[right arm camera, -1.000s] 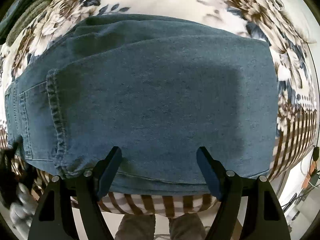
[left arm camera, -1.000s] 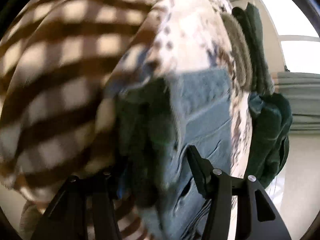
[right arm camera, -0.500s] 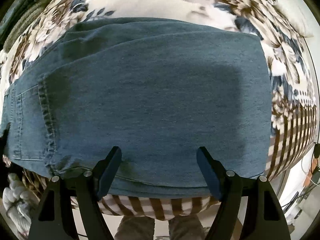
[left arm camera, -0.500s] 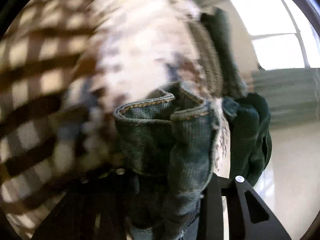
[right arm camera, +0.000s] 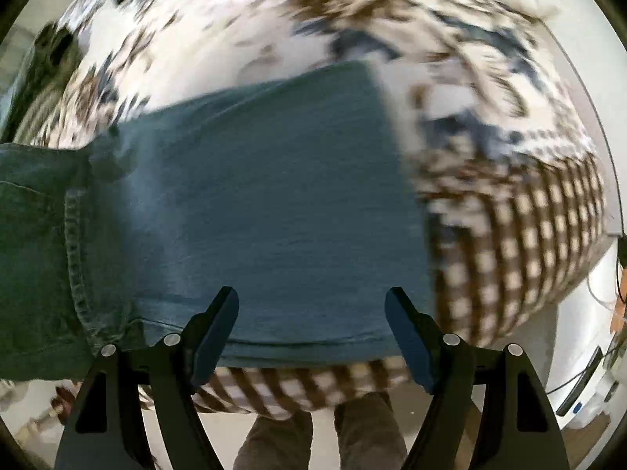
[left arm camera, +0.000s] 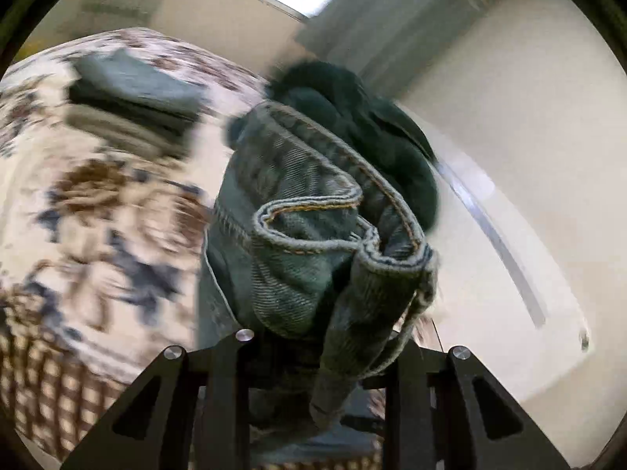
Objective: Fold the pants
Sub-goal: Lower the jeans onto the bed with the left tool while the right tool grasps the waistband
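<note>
Your left tongs [left arm camera: 313,356] are clenched on a bunched hem of the jeans [left arm camera: 313,235], lifted at 12 o'clock. Your right tongs [right arm camera: 311,329] are released above the folded jeans lying on the floral bedspread [right arm camera: 450,58].

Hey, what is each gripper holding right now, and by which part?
The left gripper holds the jeans by a bunched, stitched edge, likely the waistband. The right gripper is open over the folded denim, holding nothing.

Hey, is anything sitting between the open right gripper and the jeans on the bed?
Nothing visible. The right gripper hangs open directly over the jeans, which lie on the floral bedspread with only bare denim between the fingers.
</note>
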